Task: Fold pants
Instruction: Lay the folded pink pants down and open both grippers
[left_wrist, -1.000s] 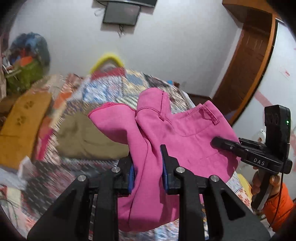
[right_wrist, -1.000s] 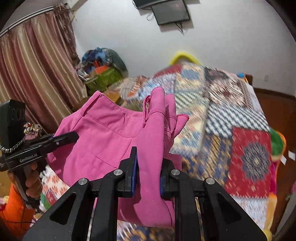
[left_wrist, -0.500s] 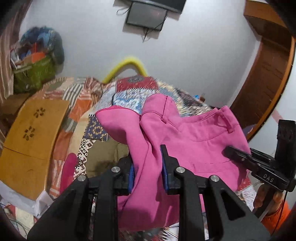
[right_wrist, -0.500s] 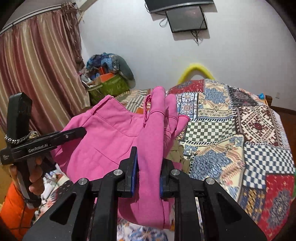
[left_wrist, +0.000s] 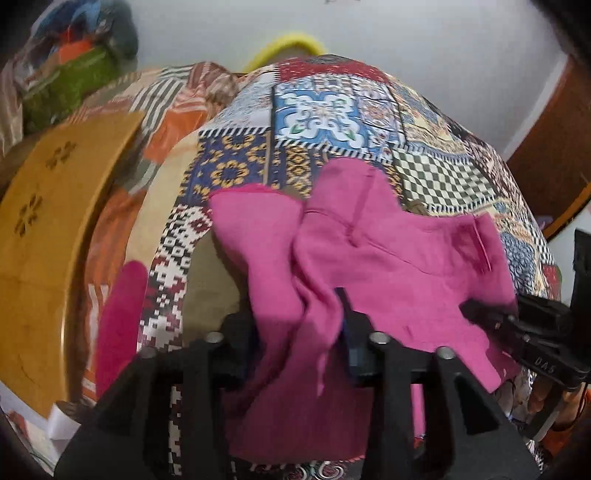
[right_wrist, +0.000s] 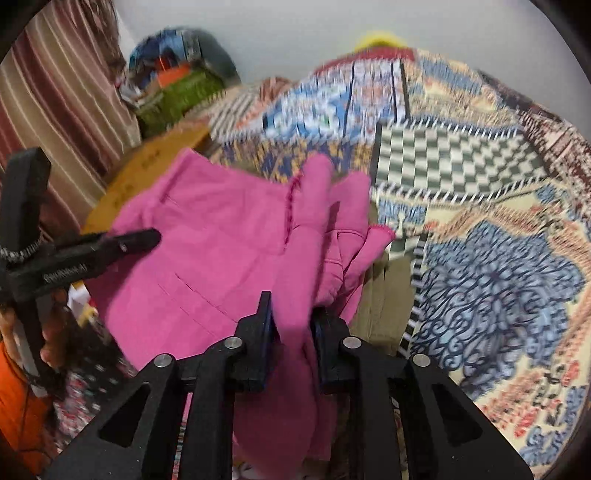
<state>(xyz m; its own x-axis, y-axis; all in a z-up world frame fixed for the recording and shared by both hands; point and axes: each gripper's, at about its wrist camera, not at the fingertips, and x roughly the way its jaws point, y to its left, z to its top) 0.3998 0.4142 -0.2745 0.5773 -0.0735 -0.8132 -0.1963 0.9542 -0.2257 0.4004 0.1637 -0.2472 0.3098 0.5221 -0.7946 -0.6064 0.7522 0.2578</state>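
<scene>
1. Spreading across the upper and right parts of both views is the patchwork bedspread (left_wrist: 325, 122), blurred in the right wrist view; it serves as the laying surface.
2. Pink pants (left_wrist: 388, 266) fill the centre of each frame, bunched and draped over the bedspread's near edge. Part of an olive garment (left_wrist: 210, 280) shows beneath them at centre left, and a wooden board (left_wrist: 48, 229) lies at the far left.
3. Handling, as a judgement: the cloth looks soft, light and limp, with no stiffness to keep a crease. It should sag wherever it is unsupported and slide little on the quilt. The firmest holds appear to be the stitched waistband and seam edges at upper centre, taken at two well-separated points so the fabric spans flat.
4. Left gripper (left_wrist: 295, 343), bottom centre of its own view: its jaws are opening, with a fold of the pants lying between them, the left pad hidden by cloth.
5. Right gripper (right_wrist: 293, 325), bottom centre of its own view: jaws beginning to part, though both blue pads appear to press a hanging pink fold.
</scene>
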